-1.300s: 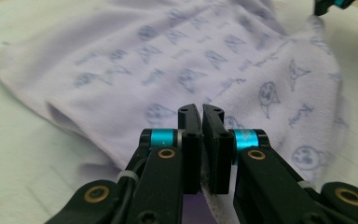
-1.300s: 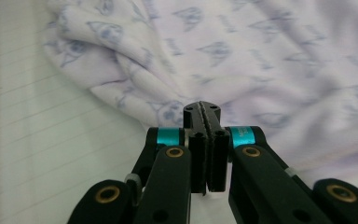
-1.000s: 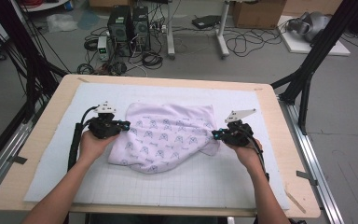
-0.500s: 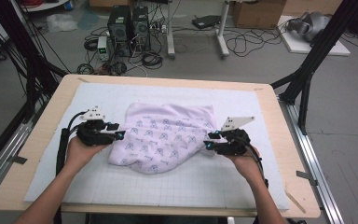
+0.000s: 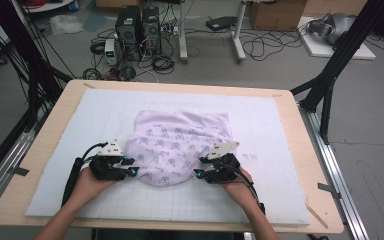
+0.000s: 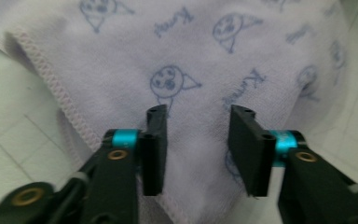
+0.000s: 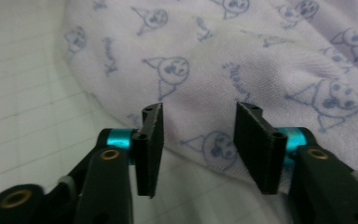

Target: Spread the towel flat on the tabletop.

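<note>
Tools both released, jaws apart with nothing pinched: left tool point(image 5: 130, 169), jaws just closing a little; right tool point(image 5: 200, 173), jaws just opening. Each sits at the near edge of the printed towel point(image 5: 182, 145), cloth just ahead of the jaws. Towel lies bunched mid-surface on the white mat point(image 5: 275, 195). Step, as judged: re-gripping the near hem. Next: advance, pinch both corners.

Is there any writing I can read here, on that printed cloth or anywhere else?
"Kuromi", roughly: slanted blue script repeated between the little cartoon faces on the pale purple cloth; blurred, so the spelling is uncertain.
Grid-marked mat: faint marks beside the cloth, too small to read.
Boxes on the floor behind the table: nothing legible.
</note>
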